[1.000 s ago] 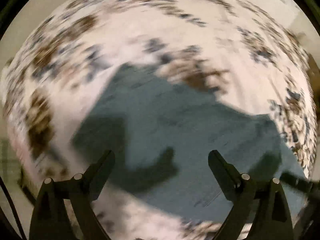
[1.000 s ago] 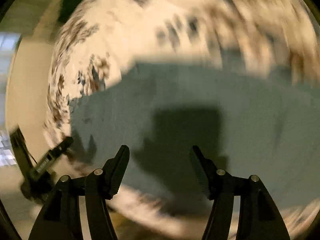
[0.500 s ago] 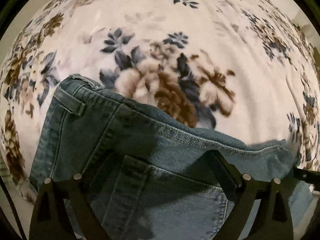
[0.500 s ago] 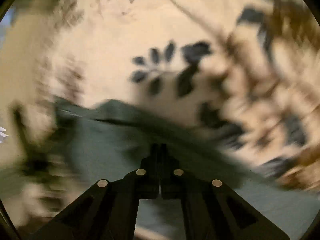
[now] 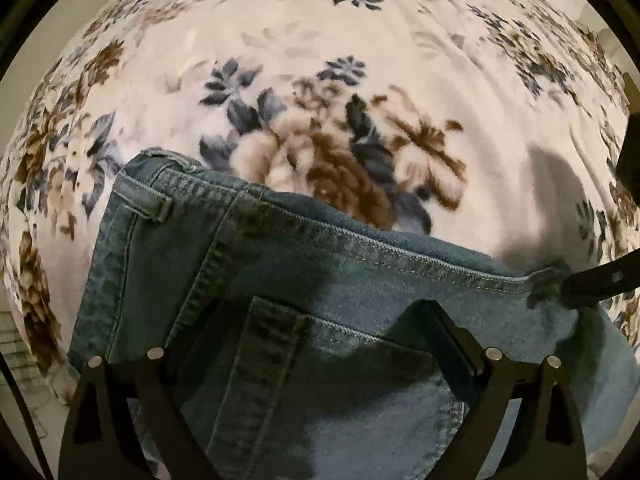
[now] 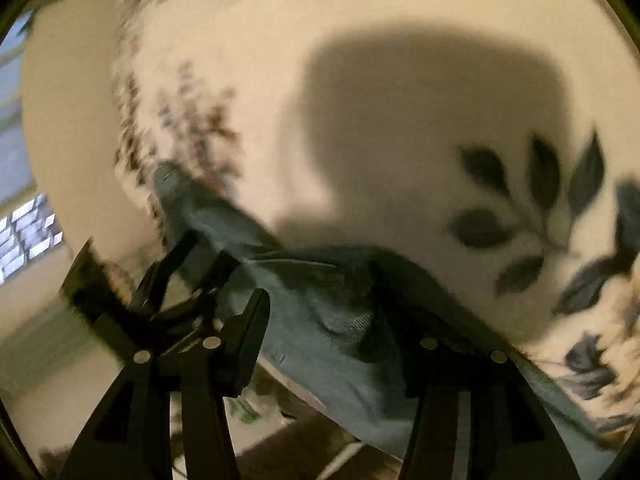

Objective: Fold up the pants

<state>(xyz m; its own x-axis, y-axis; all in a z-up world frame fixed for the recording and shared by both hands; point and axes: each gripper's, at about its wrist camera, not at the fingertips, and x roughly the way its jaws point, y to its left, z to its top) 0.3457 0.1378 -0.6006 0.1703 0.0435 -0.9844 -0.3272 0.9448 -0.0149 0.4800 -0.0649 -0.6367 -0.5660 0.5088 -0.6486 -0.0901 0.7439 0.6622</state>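
Denim jeans (image 5: pixel 320 320), folded, on floral blanket (image 5: pixel 360 60).
Left gripper (image 5: pixel 316 320) open, straight above waistband end; right gripper (image 6: pixel 320 308) just reopened, straddling far fold edge, gripping nothing; long axis runs between them.

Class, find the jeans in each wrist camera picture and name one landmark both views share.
Left wrist view: the jeans fill the lower half, waistband and belt loop at left, back pocket between the left gripper's open jaws.
Right wrist view: the jeans run as a blurred band from left centre to lower right, passing between the right gripper's open jaws.
Shared landmark: the floral blanket under the jeans.
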